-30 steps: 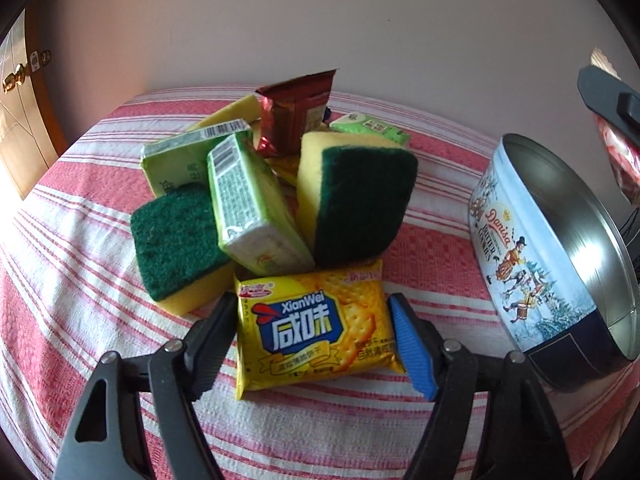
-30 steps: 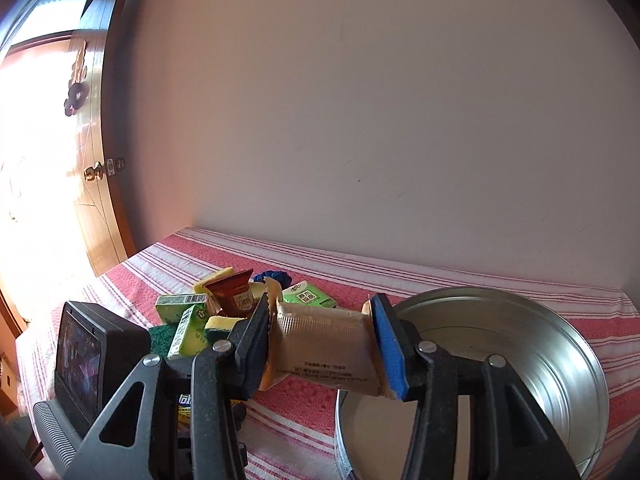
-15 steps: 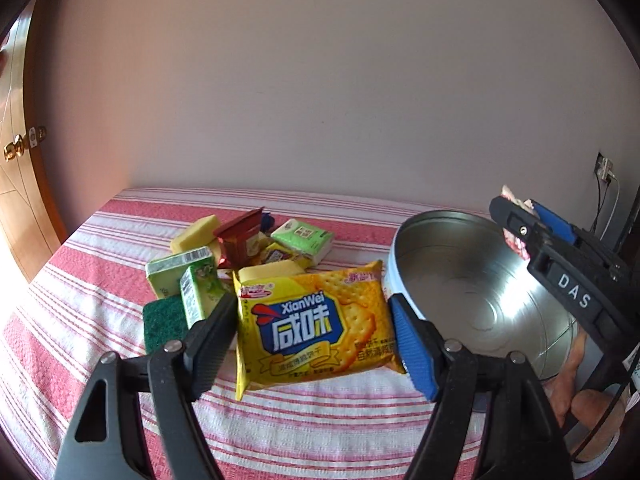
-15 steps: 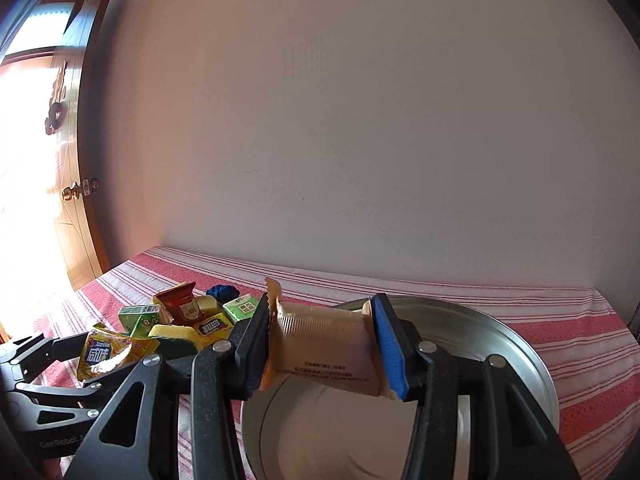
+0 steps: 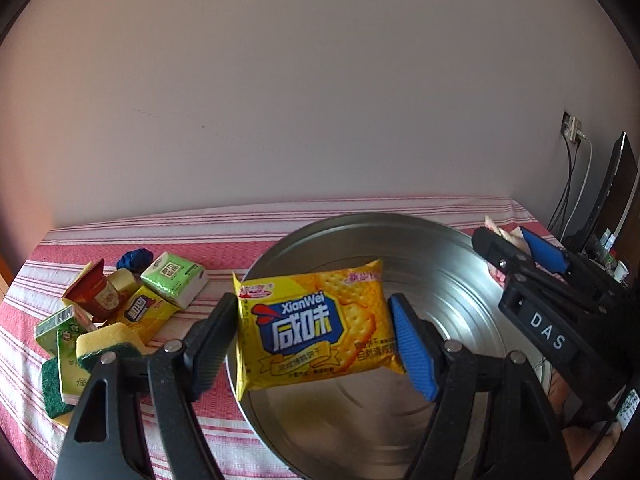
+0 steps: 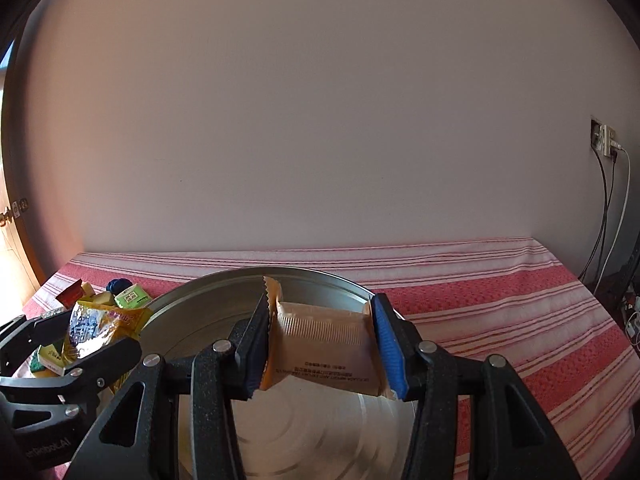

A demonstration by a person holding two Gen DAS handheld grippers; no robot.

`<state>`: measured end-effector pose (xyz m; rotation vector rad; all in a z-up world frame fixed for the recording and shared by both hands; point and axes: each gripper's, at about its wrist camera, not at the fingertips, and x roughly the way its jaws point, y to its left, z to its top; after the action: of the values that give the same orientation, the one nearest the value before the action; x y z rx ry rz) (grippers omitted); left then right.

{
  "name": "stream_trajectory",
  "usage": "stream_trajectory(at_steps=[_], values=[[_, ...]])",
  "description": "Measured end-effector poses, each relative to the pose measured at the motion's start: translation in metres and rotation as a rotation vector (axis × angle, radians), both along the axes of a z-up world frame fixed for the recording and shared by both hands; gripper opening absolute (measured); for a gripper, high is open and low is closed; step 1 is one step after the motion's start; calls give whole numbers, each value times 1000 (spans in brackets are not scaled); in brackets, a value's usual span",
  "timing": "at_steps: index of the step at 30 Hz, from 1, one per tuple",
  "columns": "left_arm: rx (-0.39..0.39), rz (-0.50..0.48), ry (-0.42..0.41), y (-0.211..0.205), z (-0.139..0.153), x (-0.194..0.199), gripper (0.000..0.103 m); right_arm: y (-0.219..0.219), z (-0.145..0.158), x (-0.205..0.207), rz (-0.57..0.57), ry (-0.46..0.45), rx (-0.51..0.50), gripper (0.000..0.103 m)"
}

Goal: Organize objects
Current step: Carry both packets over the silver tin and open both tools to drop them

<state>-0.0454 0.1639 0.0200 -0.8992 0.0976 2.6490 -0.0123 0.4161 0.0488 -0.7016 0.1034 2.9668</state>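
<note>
While both tools hang above the round metal tin (image 5: 452, 288), each is clamped on a packet. Left tool (image 5: 312, 344): fingers closed on the yellow XianWei cracker packet (image 5: 316, 324), held face-up over the tin's near-left rim. Right tool (image 6: 320, 344): closed on a tan packet (image 6: 324, 352), printed back showing, over the tin's interior. Tin sits on the red-and-white striped counter (image 6: 500, 300). Left of the tin, a heap: green tissue packs (image 5: 174, 278), a red sachet (image 5: 96, 296), yellow-green sponges (image 5: 108, 344).
</note>
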Motion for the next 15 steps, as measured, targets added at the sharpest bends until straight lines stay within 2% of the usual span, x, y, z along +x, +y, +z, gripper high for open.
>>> stream_trajectory(at_steps=[4,7,10,15], values=[[1,-4,-20,13,-8,-5,76,1,0,3,-30,-12,13,51],[-29,5,-3,22,-11,-3,76,3,0,2,-34,-26,15,51],[-13,-2,-11,20,-12,-5,76,2,-1,2,-37,-31,27,52],[-30,6,-13,18,-17,-9,76,0,0,1,-39,-30,44,52]])
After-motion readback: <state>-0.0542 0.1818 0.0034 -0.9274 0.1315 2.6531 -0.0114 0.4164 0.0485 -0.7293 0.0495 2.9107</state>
